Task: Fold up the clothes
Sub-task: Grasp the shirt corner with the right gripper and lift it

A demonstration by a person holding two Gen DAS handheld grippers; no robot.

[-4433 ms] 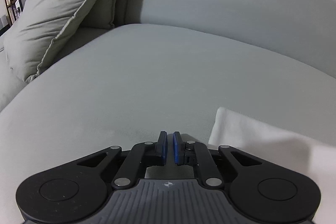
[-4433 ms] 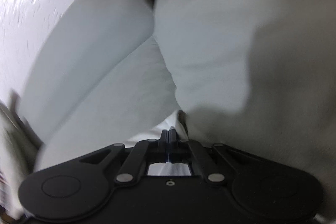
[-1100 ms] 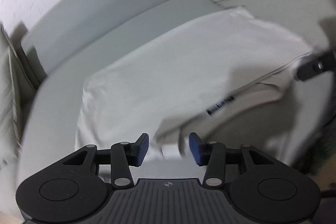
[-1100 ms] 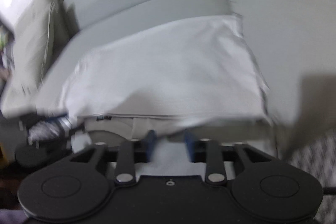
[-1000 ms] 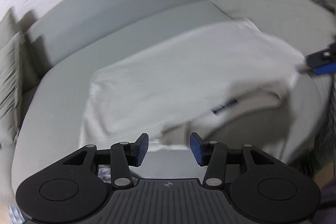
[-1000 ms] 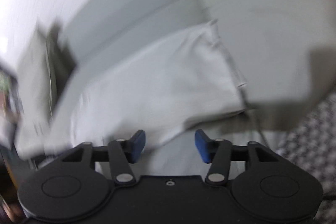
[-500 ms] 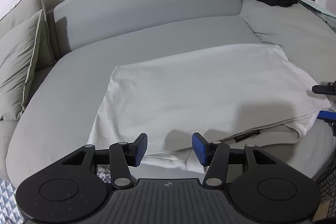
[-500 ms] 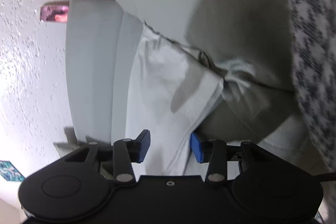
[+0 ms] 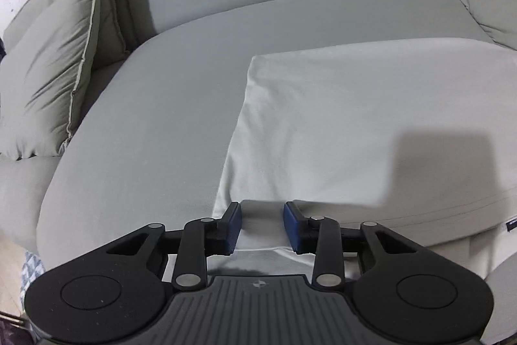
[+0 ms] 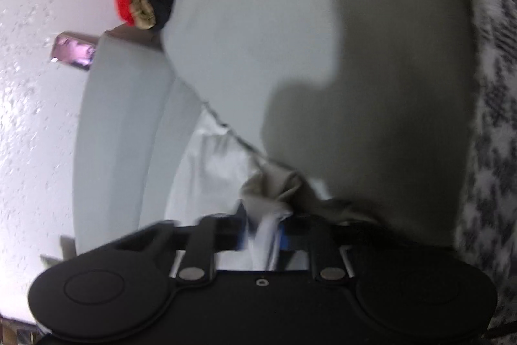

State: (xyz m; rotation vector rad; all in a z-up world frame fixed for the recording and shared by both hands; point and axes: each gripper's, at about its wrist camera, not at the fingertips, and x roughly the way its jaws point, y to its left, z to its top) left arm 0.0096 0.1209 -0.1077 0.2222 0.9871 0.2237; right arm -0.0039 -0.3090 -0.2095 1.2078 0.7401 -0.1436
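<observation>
Left wrist: white shirt [image 9: 371, 125] folded once on sofa [image 9: 155, 105], more folds left; left gripper [image 9: 262, 227] apart, right gripper [image 10: 263, 235] apart around cloth.

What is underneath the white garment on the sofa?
The white garment lies on the grey sofa seat cushion. At its near edge a lower layer of the same cloth shows beneath the folded top. Anything else under it is covered.
</observation>
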